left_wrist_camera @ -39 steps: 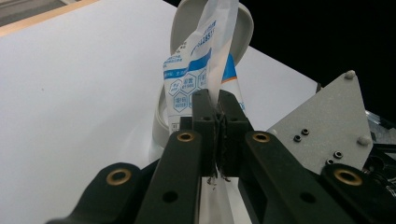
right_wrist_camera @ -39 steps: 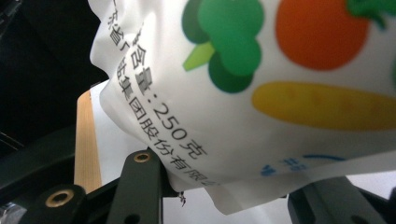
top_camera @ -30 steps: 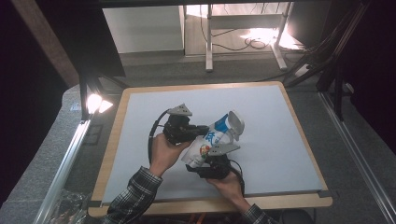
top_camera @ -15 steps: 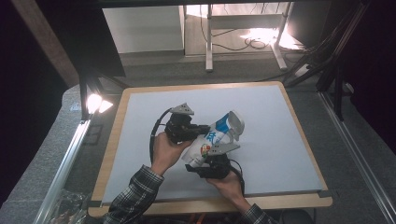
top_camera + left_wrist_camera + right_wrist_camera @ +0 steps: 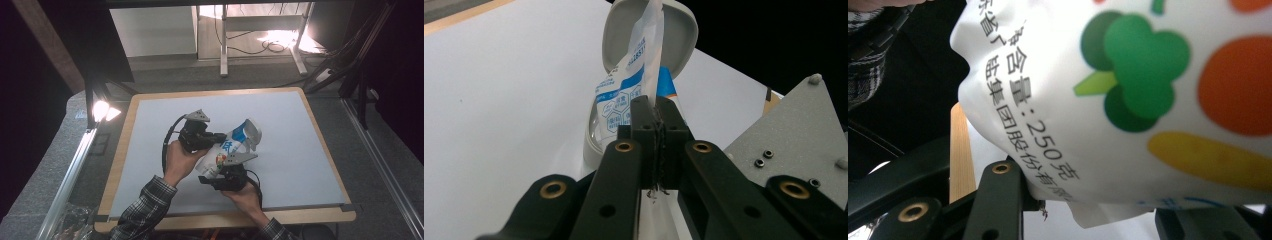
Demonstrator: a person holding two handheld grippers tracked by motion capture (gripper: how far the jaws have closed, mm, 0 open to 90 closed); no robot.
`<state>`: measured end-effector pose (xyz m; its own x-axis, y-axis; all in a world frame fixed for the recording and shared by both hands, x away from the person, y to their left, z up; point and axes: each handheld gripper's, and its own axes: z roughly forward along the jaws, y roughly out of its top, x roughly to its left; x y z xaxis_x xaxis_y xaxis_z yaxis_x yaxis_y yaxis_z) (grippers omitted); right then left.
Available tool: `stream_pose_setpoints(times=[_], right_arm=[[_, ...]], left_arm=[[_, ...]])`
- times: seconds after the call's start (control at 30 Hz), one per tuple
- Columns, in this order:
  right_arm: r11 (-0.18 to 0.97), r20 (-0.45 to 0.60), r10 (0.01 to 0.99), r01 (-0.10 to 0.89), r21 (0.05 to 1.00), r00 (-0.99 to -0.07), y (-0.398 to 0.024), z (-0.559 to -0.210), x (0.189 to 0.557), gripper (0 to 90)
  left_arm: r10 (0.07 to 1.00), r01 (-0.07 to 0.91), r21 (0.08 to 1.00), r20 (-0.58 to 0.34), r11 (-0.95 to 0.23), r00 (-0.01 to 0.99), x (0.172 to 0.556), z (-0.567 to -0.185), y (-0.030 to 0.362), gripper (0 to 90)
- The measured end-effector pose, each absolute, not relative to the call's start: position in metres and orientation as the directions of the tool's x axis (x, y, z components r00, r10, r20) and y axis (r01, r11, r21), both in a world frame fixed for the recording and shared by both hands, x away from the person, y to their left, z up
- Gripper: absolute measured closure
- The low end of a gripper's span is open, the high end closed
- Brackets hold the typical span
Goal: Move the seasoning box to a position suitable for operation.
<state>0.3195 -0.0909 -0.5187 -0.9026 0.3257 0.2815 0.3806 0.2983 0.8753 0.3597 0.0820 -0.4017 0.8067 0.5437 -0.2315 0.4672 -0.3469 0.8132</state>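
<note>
High view, left tool and right tool both clamped on bag above table

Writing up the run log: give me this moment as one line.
left gripper: shut on bag edge | right gripper: gripping bag bottom | bag: held over table, top at open container

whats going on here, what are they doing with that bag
A person is holding a white and blue plastic bag up over the white table between two hand-held grippers. The left gripper is shut on a thin upright edge of the bag, next to a pale grey oval container with an open lid. The right gripper grips the bag's lower end, printed with vegetables. Whether they are filling the container cannot be told.
</note>
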Motion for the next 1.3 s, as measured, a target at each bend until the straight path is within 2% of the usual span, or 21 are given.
stream_pose_setpoints(times=[1.3], right_arm=[[0.284, 0.295, 0.295, 0.378, 0.881, -0.909, -0.0916, -0.5104, 0.3177, 60.2]], left_arm=[[0.537, 0.491, 0.791, -0.252, -0.364, 0.805, 0.3694, -0.4011, 0.0755, 89.1]])
